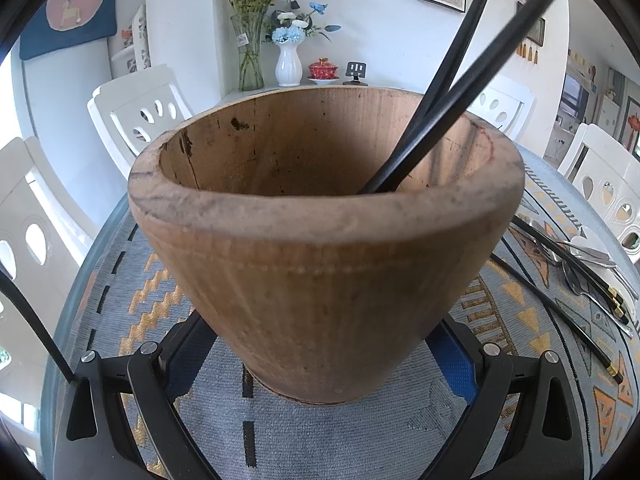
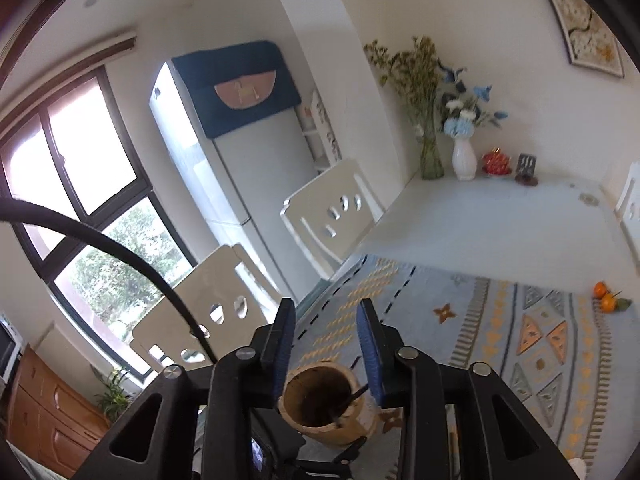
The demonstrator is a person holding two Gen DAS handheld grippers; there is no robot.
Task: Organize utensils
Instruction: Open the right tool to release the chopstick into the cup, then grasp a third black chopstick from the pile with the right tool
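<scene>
- The wooden holder [image 1: 324, 240] stands upright on the patterned mat [image 1: 320, 432], straight ahead of the left gripper [image 1: 320, 354] and between its two fingers.
- The left gripper's blue pads [image 1: 456, 364] sit against the holder's lower flanks on both sides, clamped on it low down, near the base.
- Two black chopsticks [image 1: 436, 120] stand inside the holder, tips at its bottom, shafts leaning up and to the right over the far rim.
- The rim is thick, rounded and clear on its near and left sides; only the right part of the far edge is crossed by the chopsticks.
- More black chopsticks [image 1: 560, 304] and metal spoons [image 1: 588, 256] lie flat on the mat to the right of the left gripper, well apart from the holder, near the table's right edge.
- The right gripper [image 2: 330, 344] hangs above the holder, pointing down past it; its blue pads stand apart with nothing between them.
- In the right wrist view the holder's mouth shows below and between the right fingers, one chopstick leaning on its right edge.
- Beyond the right gripper the mat runs open to the far side, then bare white tabletop [image 2: 500, 216].
- Two oranges [image 2: 604, 296] sit at the mat's far right.
- White chairs [image 2: 332, 216] line the table's left edge.
- Vases [image 2: 464, 160] stand at the far wall.
</scene>
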